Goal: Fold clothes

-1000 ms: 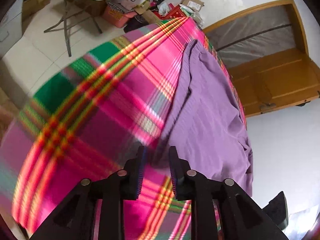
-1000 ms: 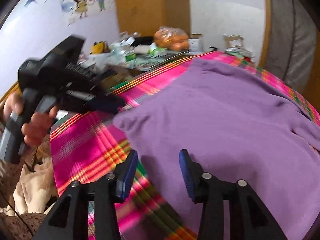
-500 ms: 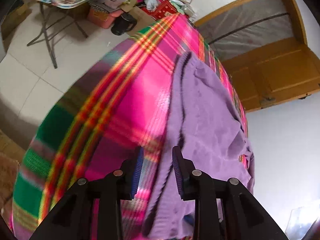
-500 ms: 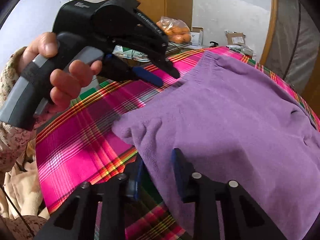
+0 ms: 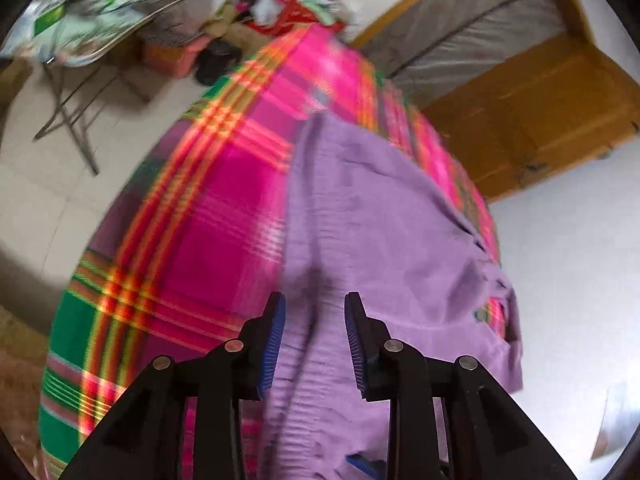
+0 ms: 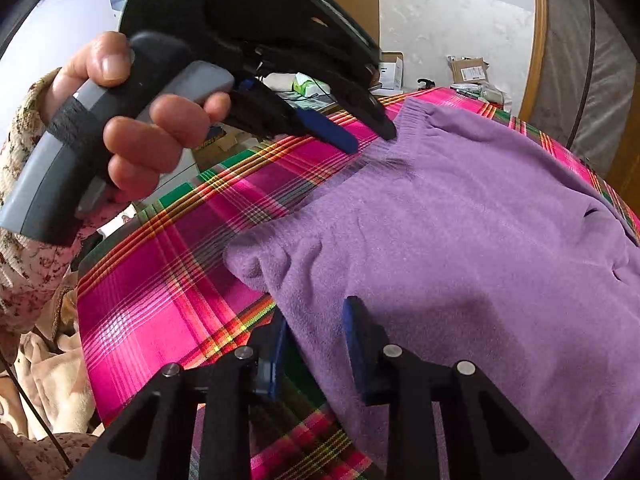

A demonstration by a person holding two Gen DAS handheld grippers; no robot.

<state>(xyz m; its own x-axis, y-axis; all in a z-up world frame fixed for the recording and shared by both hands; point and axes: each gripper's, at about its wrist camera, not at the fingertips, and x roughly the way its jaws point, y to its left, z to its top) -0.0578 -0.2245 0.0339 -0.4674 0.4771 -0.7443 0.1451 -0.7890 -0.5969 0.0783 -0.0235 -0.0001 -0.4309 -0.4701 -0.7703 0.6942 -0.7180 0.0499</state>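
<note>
Purple sweater (image 6: 460,240): soft knit, one piece, lying flat and spread on a pink plaid cloth (image 6: 160,300). Ribbed hem (image 6: 416,120) far ahead of the right gripper (image 6: 316,340); near edge rumpled, passing between that gripper's jaws. Folded sleeve to its right.
</note>
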